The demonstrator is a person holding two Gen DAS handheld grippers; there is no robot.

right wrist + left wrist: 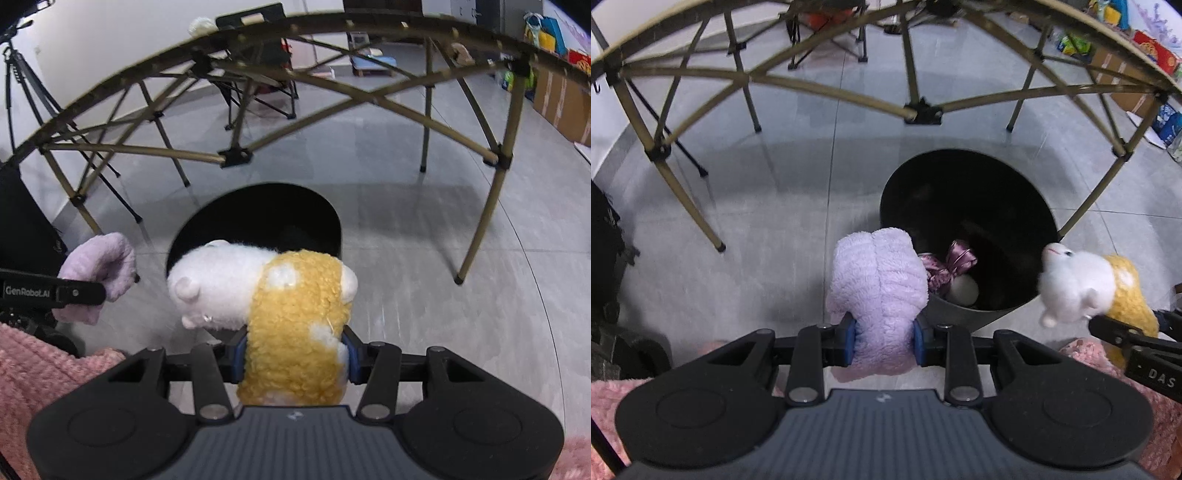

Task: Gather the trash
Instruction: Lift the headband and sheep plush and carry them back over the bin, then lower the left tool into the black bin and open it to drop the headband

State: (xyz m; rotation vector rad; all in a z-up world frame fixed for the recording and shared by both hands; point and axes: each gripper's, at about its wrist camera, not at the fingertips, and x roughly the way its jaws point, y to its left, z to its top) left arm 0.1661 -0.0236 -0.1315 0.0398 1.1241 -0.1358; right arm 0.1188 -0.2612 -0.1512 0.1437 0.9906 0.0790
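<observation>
My left gripper (pixel 884 341) is shut on a lilac plush toy (pixel 877 280), which hangs at the near left rim of a black round bin (pixel 1008 310). A purple satin bow (pixel 951 264) and a pale ball (pixel 964 290) on the toy show over the bin's mouth. My right gripper (pixel 293 354) is shut on a yellow and white plush sheep (pixel 291 314), held above the near edge of the bin (pixel 258 206). The left wrist view shows the sheep (pixel 1075 284) to the right of the bin. The right wrist view has the lilac toy (pixel 99 269) at the left.
The bin stands on a grey tiled floor under a folding table's tan cross-braced legs (pixel 916 110). A folding chair (pixel 266 74) and a tripod (pixel 22 81) stand behind. Boxes and packets (pixel 1152 55) line the right wall. Pink fluffy sleeves (pixel 40 369) fill the lower corners.
</observation>
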